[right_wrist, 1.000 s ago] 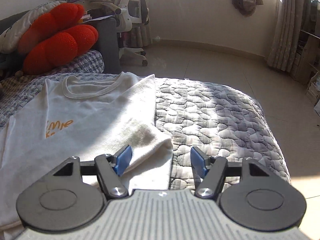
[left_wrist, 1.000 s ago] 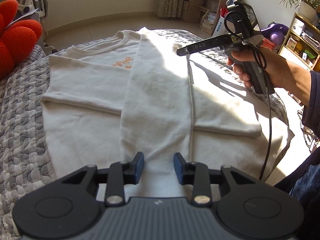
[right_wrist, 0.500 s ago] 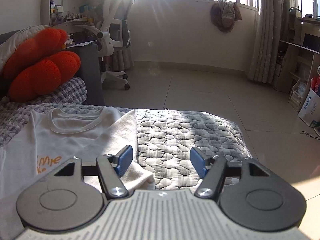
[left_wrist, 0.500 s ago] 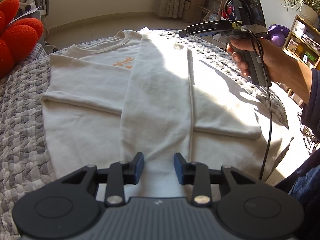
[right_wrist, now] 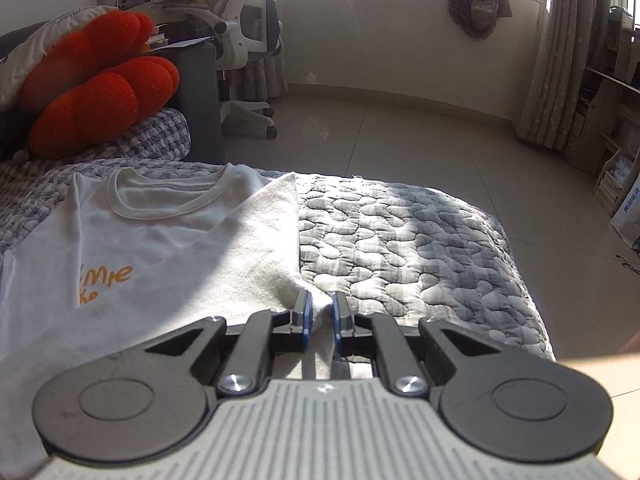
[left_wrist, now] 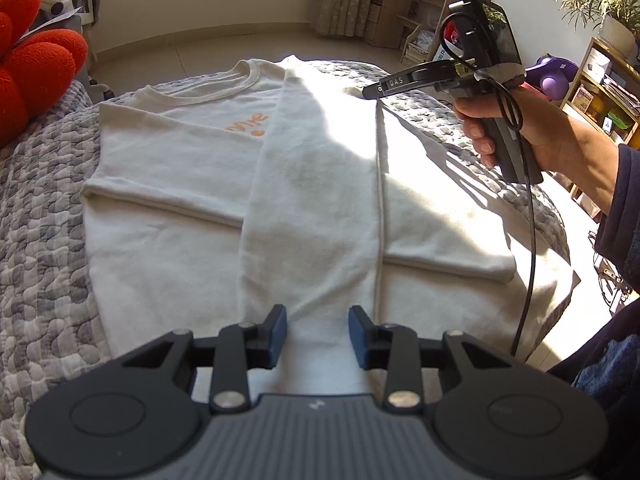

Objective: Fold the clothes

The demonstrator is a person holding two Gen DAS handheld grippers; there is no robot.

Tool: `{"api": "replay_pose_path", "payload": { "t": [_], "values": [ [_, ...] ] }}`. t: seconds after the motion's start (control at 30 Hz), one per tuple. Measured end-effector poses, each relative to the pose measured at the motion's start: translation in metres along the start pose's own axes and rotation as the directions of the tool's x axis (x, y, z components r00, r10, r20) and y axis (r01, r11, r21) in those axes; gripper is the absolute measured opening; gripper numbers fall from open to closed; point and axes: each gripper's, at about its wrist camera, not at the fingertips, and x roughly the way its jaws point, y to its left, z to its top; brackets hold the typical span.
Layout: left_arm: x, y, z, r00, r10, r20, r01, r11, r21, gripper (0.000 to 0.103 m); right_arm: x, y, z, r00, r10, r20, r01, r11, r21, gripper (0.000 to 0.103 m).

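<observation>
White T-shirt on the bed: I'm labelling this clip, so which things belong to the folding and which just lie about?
Job: white T-shirt with orange lettering; right tongs, pinching its folded edge; left tongs.
Lying about: orange plush cushion; white office chair; potted plant.

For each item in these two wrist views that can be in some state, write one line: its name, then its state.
White T-shirt: flat on the bed, front up, one side folded over the middle.
Left gripper: fingers apart over the shirt's hem, not pinching it.
Right gripper: has just been closing; now shut on the shirt's folded edge.
Quilted bedcover: spread flat under the shirt.
Orange cushion: lying at the bed's head.
</observation>
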Motion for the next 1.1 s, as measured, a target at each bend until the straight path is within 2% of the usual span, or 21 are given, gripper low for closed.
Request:
{"api": "replay_pose_path", "payload": {
  "t": [0.13,0.23,0.37,0.43,0.53,0.67,0.87,1.1],
  "values": [
    [0.0,0.0,0.0,1.0,0.0,0.0,0.0,1.0,0.006,0.035,0.001,-0.004,-0.002,1.0,-0.004,0.004,0.003,0.997,0.082,0.011],
    [-0.001,0.003,0.0,1.0,-0.006,-0.001,0.006,1.0,-0.005,0.035,0.0,-0.004,-0.002,1.0,-0.006,0.01,0.005,0.996,0.086,0.012],
    [-0.004,0.012,0.002,0.999,-0.041,-0.003,0.04,0.997,-0.059,0.035,-0.01,0.0,-0.003,0.998,-0.05,0.03,0.048,0.997,0.054,0.038],
    [-0.004,0.017,0.002,0.998,-0.06,-0.003,0.06,0.994,-0.092,0.035,-0.021,0.008,-0.002,0.997,-0.054,0.058,0.054,0.999,-0.003,0.039],
    [-0.002,0.018,0.002,0.998,-0.064,-0.006,0.063,0.992,-0.105,0.035,-0.041,0.022,-0.005,0.996,0.019,0.091,-0.013,0.998,-0.062,0.039],
    [-0.002,0.009,-0.001,0.999,-0.045,0.006,0.045,0.998,-0.047,0.039,-0.066,0.045,-0.016,0.989,0.12,0.083,-0.109,0.985,-0.131,0.039],
    [-0.005,-0.002,-0.008,0.999,0.0,0.032,0.001,1.0,-0.013,0.043,-0.093,0.089,-0.045,0.968,0.252,0.001,-0.241,0.924,-0.298,0.039],
    [-0.016,-0.012,-0.03,0.994,0.075,0.073,-0.073,0.997,-0.034,0.043,-0.107,0.105,-0.076,0.954,0.29,-0.081,-0.299,0.875,-0.382,0.039]
  ]
}}
